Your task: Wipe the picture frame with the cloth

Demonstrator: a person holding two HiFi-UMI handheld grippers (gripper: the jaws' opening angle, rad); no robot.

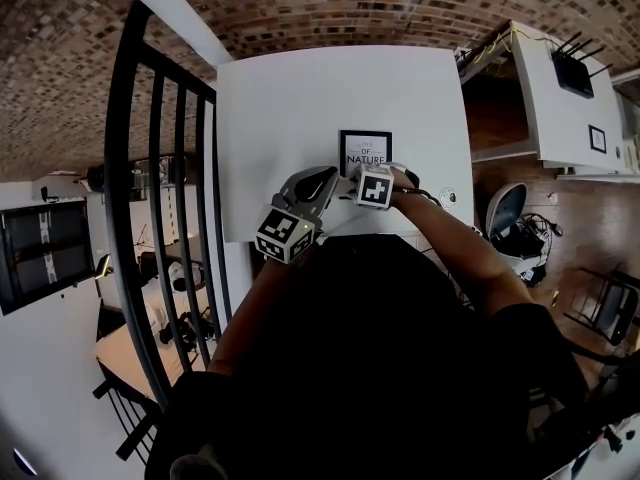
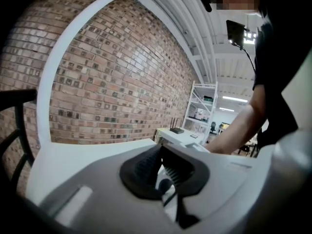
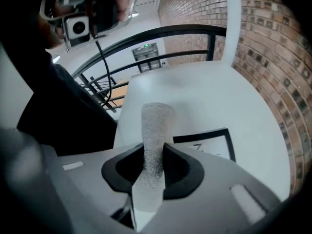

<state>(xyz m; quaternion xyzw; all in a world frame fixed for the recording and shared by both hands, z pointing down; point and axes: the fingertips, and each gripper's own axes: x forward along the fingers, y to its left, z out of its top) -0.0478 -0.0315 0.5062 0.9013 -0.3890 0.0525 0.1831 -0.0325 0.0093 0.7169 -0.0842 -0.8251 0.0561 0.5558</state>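
A black picture frame (image 1: 365,151) with a white print lies flat on the white table (image 1: 300,98), near its front edge. In the right gripper view a corner of the frame (image 3: 209,141) shows just past the jaws. My right gripper (image 3: 157,147) is shut on a strip of pale textured cloth (image 3: 157,126) that sticks up past the jaws. In the head view this right gripper (image 1: 375,184) hovers at the frame's near edge. Just left of the frame is my left gripper (image 1: 322,184). In its own view the left gripper (image 2: 162,152) has its ribbed pads closed together with nothing between them.
A black metal railing (image 1: 160,188) runs along the table's left side. A brick wall (image 1: 330,8) stands behind the table. To the right are a white desk (image 1: 545,98) with a router (image 1: 575,68) and a chair (image 1: 505,208). A small round object (image 1: 447,197) lies at the table's right front.
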